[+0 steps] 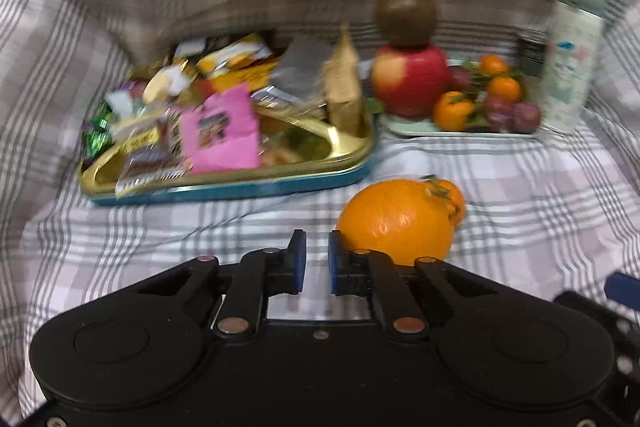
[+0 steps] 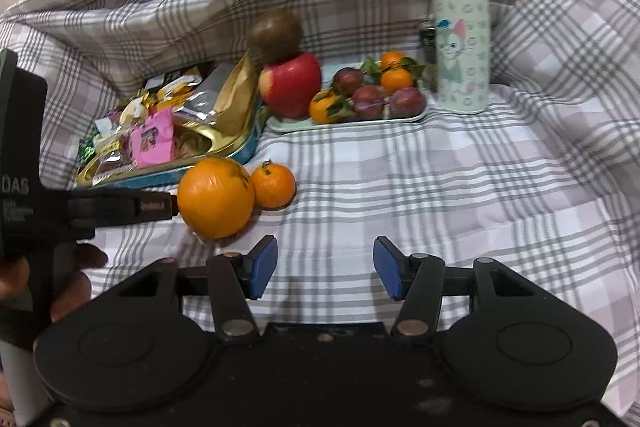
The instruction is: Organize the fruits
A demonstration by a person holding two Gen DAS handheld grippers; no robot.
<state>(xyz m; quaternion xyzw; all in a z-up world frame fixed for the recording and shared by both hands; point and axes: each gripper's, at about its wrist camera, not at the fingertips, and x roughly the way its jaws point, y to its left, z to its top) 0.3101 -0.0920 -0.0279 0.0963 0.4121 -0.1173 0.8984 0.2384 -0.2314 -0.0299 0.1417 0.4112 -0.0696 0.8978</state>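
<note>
A large orange (image 1: 396,221) lies on the checked cloth with a small mandarin (image 1: 454,197) touching it behind. My left gripper (image 1: 317,243) is shut with nothing between its blue pads; the orange sits just right of its right finger. From the right wrist view the left gripper (image 2: 170,206) has its tip against the large orange (image 2: 216,197), and the mandarin (image 2: 273,185) lies beside it. My right gripper (image 2: 325,269) stands open over bare cloth, in front of both fruits. A pale green tray (image 2: 400,118) at the back holds a red apple (image 2: 292,83), a brown fruit (image 2: 276,35) on top, plums and mandarins.
A gold tin tray (image 2: 240,151) with a blue wall, piled with snack packets, stands left of the fruit tray. A patterned bottle (image 2: 462,39) and a dark can (image 2: 428,39) stand at the right. Folded cloth rises behind and to the sides. A hand (image 2: 68,279) holds the left gripper.
</note>
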